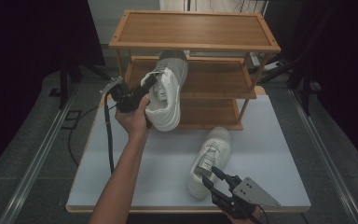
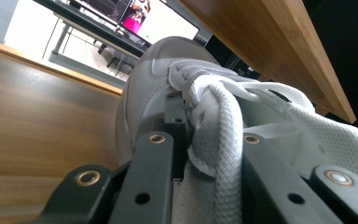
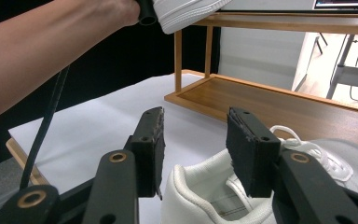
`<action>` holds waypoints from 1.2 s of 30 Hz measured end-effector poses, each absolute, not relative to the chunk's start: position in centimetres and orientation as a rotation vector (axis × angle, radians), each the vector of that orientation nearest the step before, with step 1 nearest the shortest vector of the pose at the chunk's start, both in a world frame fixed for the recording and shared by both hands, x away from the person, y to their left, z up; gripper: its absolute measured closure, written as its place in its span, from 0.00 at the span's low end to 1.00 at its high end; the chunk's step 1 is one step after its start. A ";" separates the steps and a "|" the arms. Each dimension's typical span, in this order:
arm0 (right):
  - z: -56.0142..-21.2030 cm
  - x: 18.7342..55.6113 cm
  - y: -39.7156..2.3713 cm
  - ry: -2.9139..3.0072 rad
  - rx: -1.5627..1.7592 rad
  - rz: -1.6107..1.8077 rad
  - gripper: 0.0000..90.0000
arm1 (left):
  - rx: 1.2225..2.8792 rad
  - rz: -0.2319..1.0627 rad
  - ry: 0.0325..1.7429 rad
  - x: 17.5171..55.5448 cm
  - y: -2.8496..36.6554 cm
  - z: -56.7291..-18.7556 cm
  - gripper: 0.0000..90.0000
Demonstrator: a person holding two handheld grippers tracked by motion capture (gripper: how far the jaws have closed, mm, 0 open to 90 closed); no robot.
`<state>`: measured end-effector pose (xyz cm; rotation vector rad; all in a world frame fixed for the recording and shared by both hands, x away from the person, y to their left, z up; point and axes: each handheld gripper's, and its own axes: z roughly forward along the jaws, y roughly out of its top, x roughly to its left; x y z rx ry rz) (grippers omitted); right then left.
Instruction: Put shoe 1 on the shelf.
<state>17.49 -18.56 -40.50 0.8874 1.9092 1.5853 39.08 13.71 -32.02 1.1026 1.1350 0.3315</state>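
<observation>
My left gripper (image 1: 145,88) is raised in front of the wooden shoe rack (image 1: 196,44) and is shut on a white sneaker (image 1: 168,93). The sneaker hangs tilted, its toe over the middle shelf (image 1: 214,77). In the left gripper view the jaws of the left gripper (image 2: 205,154) pinch the laced tongue of this sneaker (image 2: 168,74). A second white sneaker (image 1: 209,158) lies on the white table (image 1: 121,177). My right gripper (image 1: 213,176) stands open at its heel. In the right gripper view the heel (image 3: 205,186) sits low between the right gripper's (image 3: 196,140) spread pads, untouched.
The rack has three bamboo shelves; its top shelf (image 2: 270,37) is just above the lifted sneaker and its bottom shelf (image 3: 261,102) rests on the table. A black cable (image 1: 108,135) trails from the left gripper. Dark floor and rails (image 1: 37,154) flank the table.
</observation>
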 end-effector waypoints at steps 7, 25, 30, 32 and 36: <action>-40.4 17.5 -18.7 1.902 0.892 1.593 0.63 | 1.109 0.350 1.155 40.5 13.0 -31.5 0.91; -40.3 17.4 -18.9 1.899 0.894 1.601 0.63 | 1.101 0.376 1.231 44.7 11.8 -30.9 0.91; -40.2 17.5 -19.0 1.900 0.895 1.603 0.62 | 1.089 0.365 1.248 45.8 11.4 -31.0 0.91; -40.2 17.5 -19.0 1.897 0.896 1.607 0.63 | 1.087 0.362 1.251 46.3 11.3 -31.1 0.90; -40.1 17.4 -19.0 1.900 0.894 1.612 0.62 | 1.083 0.367 1.254 46.9 11.1 -31.0 0.90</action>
